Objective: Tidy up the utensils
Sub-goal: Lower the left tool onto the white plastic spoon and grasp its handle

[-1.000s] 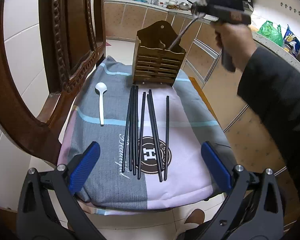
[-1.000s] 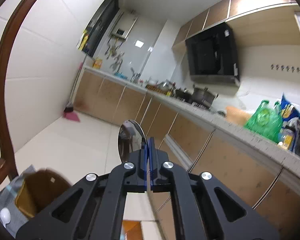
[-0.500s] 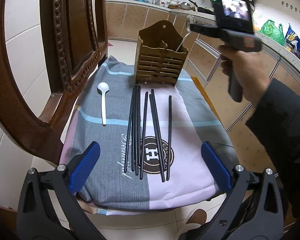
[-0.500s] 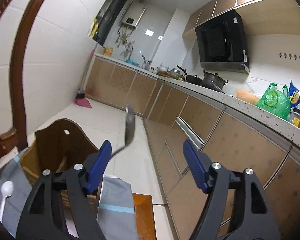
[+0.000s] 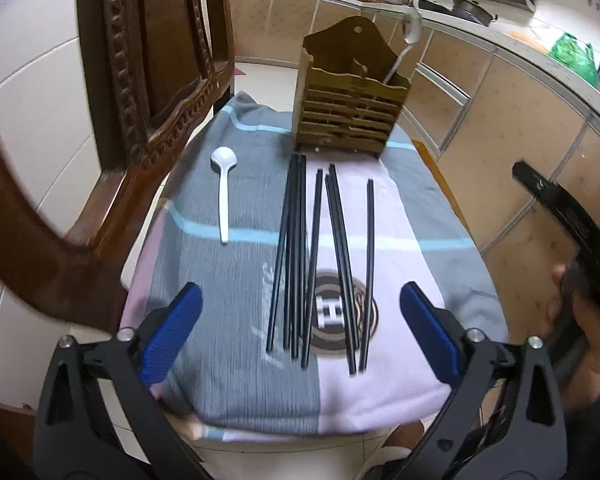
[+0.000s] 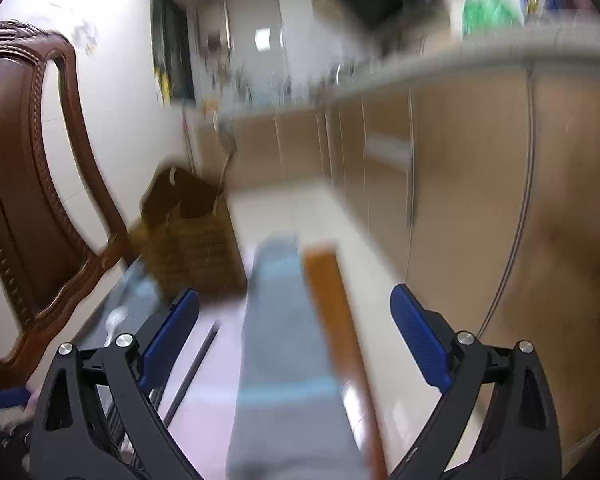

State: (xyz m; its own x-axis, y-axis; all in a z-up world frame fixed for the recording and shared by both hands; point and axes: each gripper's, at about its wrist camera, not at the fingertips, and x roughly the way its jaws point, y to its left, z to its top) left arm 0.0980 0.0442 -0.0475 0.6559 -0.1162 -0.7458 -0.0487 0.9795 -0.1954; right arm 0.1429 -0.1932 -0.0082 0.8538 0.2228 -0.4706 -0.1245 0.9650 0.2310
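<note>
One round emblem (image 5: 334, 314) is printed on the cushion (image 5: 228, 360), with a bold white "H" at its centre. Ring lettering around it and a cursive line at its 9 o'clock are too blurred to read.

One wooden holder (image 5: 350, 110) stands at the cushion's 12 o'clock edge. One metal spoon (image 5: 412, 26) stands in its right-hand compartment, bowl up, leaning toward 1 o'clock. One white spoon (image 5: 221, 196) lies flat at 10 o'clock, bowl toward the holder. The black chopsticks (image 5: 315, 256) lie lengthwise at the centre: a tight bundle on the left that I cannot count for sure, then a single, a close pair and another single. One carved wooden chair (image 5: 148, 80) carries the cushion.

The left tool (image 5: 300, 332) hovers at 6 o'clock. Its jaws have just narrowed slightly but are still spread wide and grasp nothing. The right tool (image 6: 294, 332), held by a hand (image 5: 576, 320) at 3 o'clock, has just been spreading and is released, with nothing between its pads (image 6: 416, 336).
</note>
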